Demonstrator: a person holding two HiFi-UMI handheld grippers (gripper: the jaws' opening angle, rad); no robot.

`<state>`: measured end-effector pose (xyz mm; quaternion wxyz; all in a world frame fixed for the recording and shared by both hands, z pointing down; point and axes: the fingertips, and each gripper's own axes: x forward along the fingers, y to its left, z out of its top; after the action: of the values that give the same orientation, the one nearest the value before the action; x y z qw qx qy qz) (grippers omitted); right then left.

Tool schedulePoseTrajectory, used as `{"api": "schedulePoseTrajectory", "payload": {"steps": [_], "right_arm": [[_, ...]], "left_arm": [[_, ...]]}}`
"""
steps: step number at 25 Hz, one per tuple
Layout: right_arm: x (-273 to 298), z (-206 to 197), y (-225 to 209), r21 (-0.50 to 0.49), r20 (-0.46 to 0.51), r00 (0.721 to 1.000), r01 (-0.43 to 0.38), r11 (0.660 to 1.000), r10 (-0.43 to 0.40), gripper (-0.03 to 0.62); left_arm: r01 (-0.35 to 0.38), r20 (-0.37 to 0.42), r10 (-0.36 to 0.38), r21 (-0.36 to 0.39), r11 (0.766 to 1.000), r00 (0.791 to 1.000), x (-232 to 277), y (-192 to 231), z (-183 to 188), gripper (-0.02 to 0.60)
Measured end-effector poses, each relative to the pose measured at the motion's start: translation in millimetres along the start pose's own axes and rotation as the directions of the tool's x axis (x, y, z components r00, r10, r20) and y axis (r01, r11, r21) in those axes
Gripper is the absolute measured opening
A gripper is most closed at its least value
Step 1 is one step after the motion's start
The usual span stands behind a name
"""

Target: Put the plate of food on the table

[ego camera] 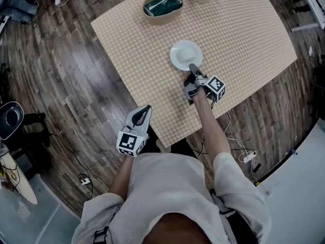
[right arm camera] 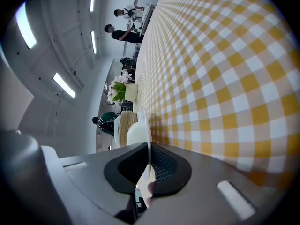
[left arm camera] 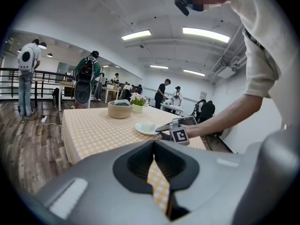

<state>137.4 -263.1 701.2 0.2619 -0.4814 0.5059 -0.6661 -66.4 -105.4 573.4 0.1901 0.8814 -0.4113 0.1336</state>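
Checked table (ego camera: pixel 244 29) in big office: R gripper (ego camera: pixel 193 68) pinches near rim of white plate (ego camera: pixel 184 58) w/ pale food (left arm camera: pixel 148 125), plate just ahead; L gripper (ego camera: pixel 147 108) pressed together, empty, off table edge.

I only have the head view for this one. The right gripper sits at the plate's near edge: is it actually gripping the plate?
Observer: Yes. In the right gripper view the right gripper is shut on the plate, whose rim runs edge-on between the jaws.
Operator: Is anything in the left gripper?
Observer: No. The left gripper has its jaws drawn together, and only the cloth shows beyond them.
Operator: What is the food?
Observer: From the side it is one pale block. I cannot tell what kind.
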Motion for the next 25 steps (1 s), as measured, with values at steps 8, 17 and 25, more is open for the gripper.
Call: {"api": "schedulePoseTrajectory", "payload": {"steps": [8, 17, 25], "right_arm": [[22.8, 8.8, 7.8, -0.001, 0.002, 1.000, -0.007, 1.000, 0.007, 0.011], [28.7, 7.4, 4.6, 0.009, -0.004, 1.000, 0.026, 1.000, -0.026, 0.012], [30.9, 9.0, 2.1, 0.031, -0.002, 0.999, 0.039, 0.999, -0.039, 0.011]], "left_arm": [[-0.009, -0.014, 0.009, -0.006, 1.000, 1.000, -2.3, 2.4, -7.1, 0.011], [-0.020, -0.001, 0.020, -0.007, 1.000, 1.000, -6.1, 6.2, -1.6, 0.009], [-0.018, -0.001, 0.018, -0.010, 1.000, 1.000, -4.5, 7.3, -3.0, 0.009]]}}
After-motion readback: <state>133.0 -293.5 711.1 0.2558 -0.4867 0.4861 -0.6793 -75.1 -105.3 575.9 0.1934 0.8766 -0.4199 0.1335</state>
